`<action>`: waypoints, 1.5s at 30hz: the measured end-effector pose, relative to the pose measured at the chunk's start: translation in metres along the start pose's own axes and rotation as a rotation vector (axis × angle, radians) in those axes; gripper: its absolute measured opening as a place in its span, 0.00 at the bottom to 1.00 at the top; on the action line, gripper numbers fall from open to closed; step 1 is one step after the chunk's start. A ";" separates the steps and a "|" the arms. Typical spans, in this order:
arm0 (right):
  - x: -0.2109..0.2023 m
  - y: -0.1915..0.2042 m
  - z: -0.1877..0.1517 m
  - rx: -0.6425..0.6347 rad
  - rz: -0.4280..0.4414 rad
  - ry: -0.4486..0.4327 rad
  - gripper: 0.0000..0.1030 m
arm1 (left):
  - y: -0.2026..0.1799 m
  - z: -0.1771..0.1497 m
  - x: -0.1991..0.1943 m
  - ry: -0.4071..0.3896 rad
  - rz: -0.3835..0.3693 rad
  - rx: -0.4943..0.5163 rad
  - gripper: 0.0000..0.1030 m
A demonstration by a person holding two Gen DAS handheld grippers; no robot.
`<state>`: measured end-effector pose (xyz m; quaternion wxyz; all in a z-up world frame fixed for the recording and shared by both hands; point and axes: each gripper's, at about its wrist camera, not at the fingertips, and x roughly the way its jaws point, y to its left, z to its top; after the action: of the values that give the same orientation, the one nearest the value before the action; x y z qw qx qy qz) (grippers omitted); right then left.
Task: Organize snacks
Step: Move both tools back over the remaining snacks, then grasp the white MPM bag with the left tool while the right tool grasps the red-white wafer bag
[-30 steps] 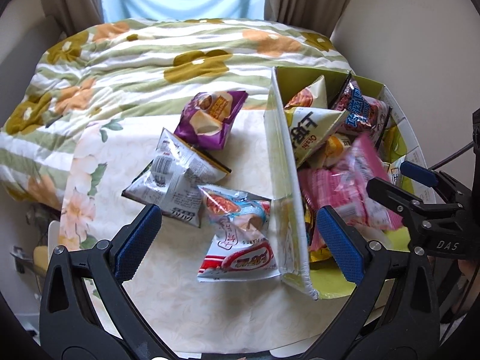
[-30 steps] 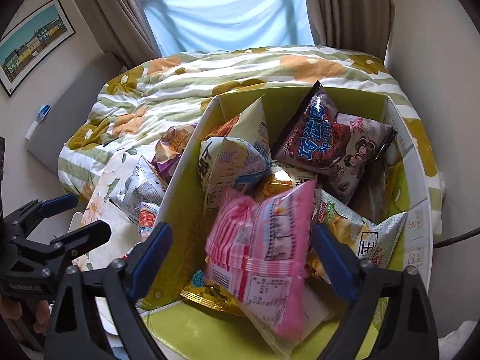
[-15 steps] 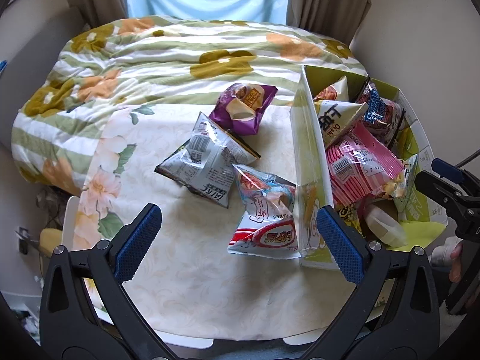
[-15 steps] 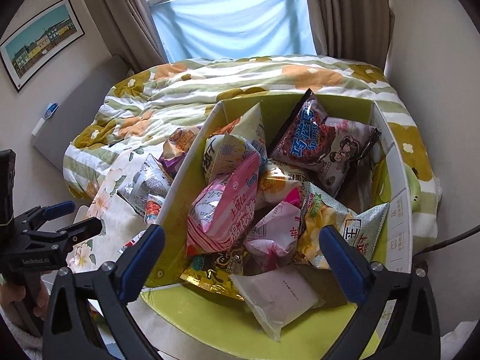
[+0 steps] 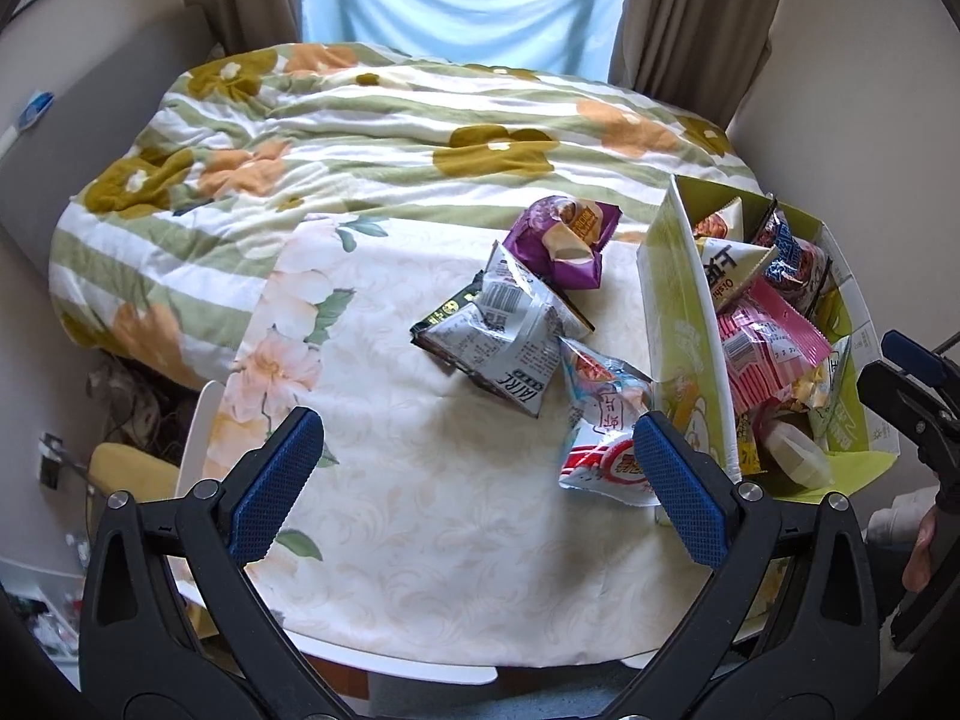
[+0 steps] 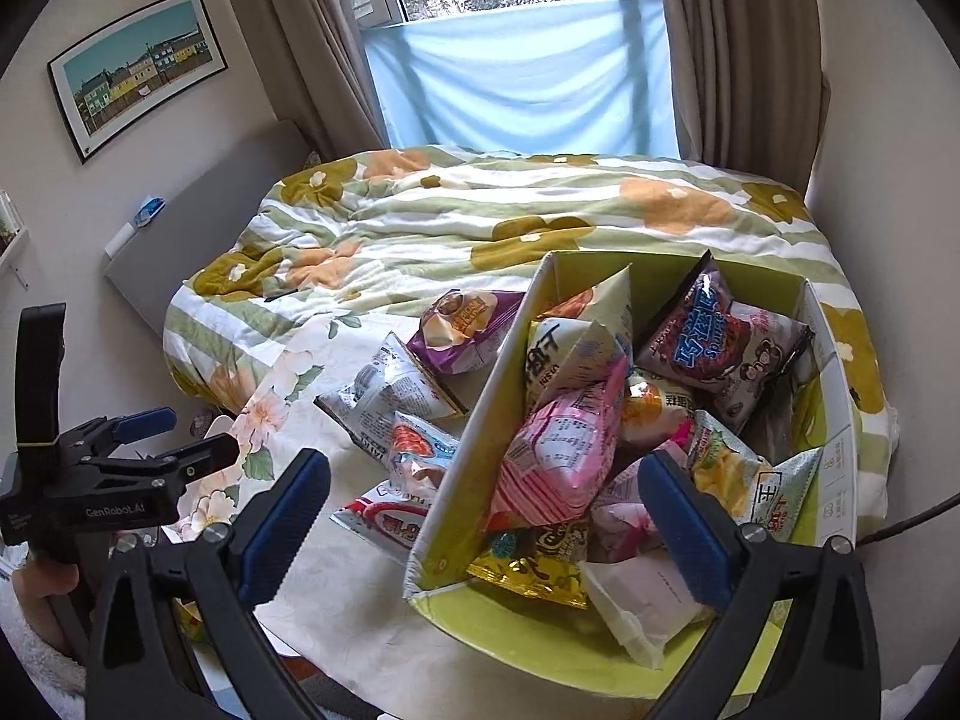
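The left gripper hangs above the near part of the table with its jaws spread wide and nothing between the blue pads; the right gripper is likewise wide open and empty, held over the near end of the green cardboard box — each gripper shows at the edge of the other's view.

Nearest on the floral tablecloth lies a red-and-white snack bag, pressed against the box's left wall; just beyond it, overlapping its far corner, sits a silver crumpled bag; farther still a purple bag touches the silver one's far edge; all three are outside the box.

Inside the box, going from the near end: a white flat packet rests at the open front beside a gold-and-yellow bag; a pink striped bag leans against the left wall, above them; a pale green-and-yellow bag lies toward the right wall; behind the pink one stands a cream triangular bag; at the far end a dark red-and-blue bag leans beside a pale bag with a cartoon figure.

Beyond the table spreads a flowered quilt — then the curtained window.
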<state>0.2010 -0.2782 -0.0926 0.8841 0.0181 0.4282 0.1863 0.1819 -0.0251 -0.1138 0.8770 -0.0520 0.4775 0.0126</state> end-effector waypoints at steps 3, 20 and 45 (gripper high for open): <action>0.008 0.022 -0.002 0.000 -0.031 -0.001 0.99 | 0.021 0.009 0.001 -0.002 -0.028 0.037 0.99; 0.081 0.121 -0.016 0.220 -0.305 0.024 0.99 | 0.082 0.080 0.060 0.074 -0.235 0.352 0.99; 0.201 0.123 -0.054 0.170 -0.707 0.153 0.91 | -0.015 0.059 0.221 0.329 -0.443 0.597 0.98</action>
<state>0.2345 -0.1010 -0.2535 0.8547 -0.0717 0.4867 -0.1659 0.3527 -0.0401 -0.2660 0.7470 0.1023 0.5714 -0.3242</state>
